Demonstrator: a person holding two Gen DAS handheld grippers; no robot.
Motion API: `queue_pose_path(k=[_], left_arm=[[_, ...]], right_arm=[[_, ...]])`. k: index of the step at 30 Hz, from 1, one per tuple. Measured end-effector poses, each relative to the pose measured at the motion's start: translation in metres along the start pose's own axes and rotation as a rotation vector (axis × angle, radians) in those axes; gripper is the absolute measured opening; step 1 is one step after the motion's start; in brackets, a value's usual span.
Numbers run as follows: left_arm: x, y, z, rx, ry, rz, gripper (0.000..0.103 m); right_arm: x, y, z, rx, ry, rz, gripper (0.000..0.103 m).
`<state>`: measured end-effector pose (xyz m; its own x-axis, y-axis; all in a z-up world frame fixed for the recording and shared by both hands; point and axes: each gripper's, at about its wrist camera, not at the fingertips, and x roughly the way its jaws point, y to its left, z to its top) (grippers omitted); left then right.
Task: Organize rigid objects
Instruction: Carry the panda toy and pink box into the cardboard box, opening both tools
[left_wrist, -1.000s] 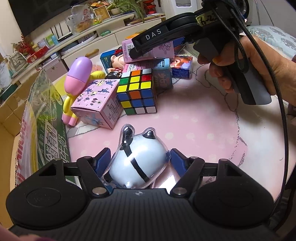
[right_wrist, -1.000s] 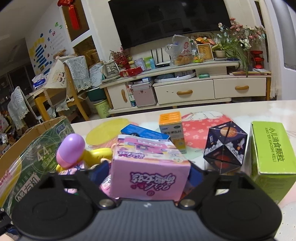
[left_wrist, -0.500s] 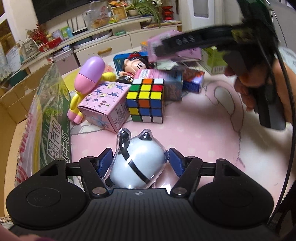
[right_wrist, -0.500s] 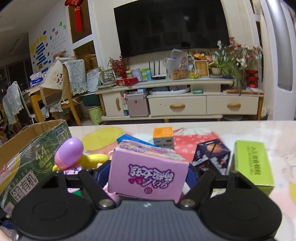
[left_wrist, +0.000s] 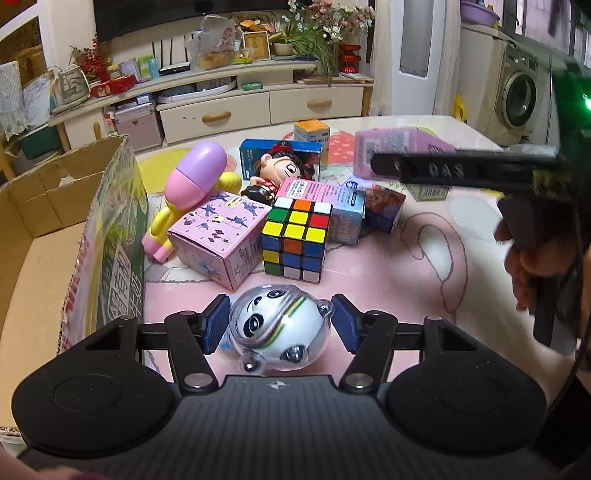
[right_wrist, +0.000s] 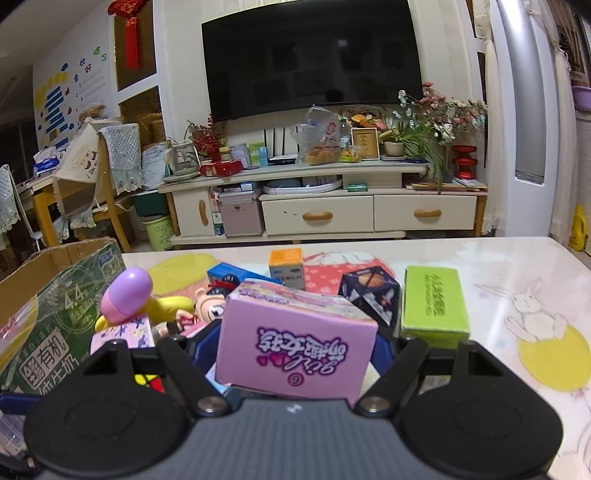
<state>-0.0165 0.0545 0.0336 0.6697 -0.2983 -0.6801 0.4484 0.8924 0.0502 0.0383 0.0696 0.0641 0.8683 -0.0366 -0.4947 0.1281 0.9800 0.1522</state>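
My left gripper (left_wrist: 279, 323) is shut on a clear-shelled panda toy (left_wrist: 279, 329) and holds it just above the pink table mat, its face turned up. My right gripper (right_wrist: 299, 347) is shut on a pink carton (right_wrist: 295, 350) and holds it raised over the toy pile; it also shows in the left wrist view (left_wrist: 399, 153). On the table lie a Rubik's cube (left_wrist: 295, 240), a pink patterned box (left_wrist: 221, 240), a purple-headed yellow figure (left_wrist: 192, 188) and a doll (left_wrist: 284, 170).
An open cardboard box (left_wrist: 74, 206) stands at the left of the table. A green box (right_wrist: 432, 302), a dark printed cube (right_wrist: 371, 293), an orange-topped box (right_wrist: 286, 267) and a blue box (left_wrist: 277, 151) sit farther back. A TV cabinet (right_wrist: 369, 214) lies beyond.
The panda toy has turned in my left gripper so its face shows. My right gripper has lifted the pink carton higher and moved it right. Both views have tilted up.
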Motion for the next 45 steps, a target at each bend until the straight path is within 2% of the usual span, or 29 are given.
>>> queue_pose_path(k=[10, 16, 21, 26, 34, 40, 45], left_arm=[[-0.008, 0.017, 0.011, -0.066, -0.052, -0.020, 0.075], [-0.024, 0.024, 0.023, -0.103, -0.131, -0.028, 0.075], [-0.043, 0.035, 0.029, -0.143, -0.204, -0.018, 0.075], [-0.062, 0.065, 0.030, -0.200, -0.275, 0.000, 0.075], [-0.085, 0.126, 0.022, -0.337, -0.319, 0.118, 0.075], [-0.084, 0.172, 0.012, -0.465, -0.285, 0.234, 0.075], [-0.082, 0.186, 0.011, -0.522, -0.244, 0.299, 0.075]], right_arm=[[-0.025, 0.016, -0.006, -0.053, -0.006, -0.015, 0.078], [-0.039, 0.026, -0.006, -0.057, -0.012, -0.010, 0.078], [-0.052, 0.049, -0.003, -0.105, -0.034, 0.014, 0.078], [-0.061, 0.080, 0.003, -0.154, -0.062, 0.061, 0.078], [-0.066, 0.146, 0.013, -0.259, -0.088, 0.178, 0.078], [-0.058, 0.202, 0.012, -0.373, -0.092, 0.283, 0.078], [-0.042, 0.238, 0.006, -0.467, -0.080, 0.332, 0.078]])
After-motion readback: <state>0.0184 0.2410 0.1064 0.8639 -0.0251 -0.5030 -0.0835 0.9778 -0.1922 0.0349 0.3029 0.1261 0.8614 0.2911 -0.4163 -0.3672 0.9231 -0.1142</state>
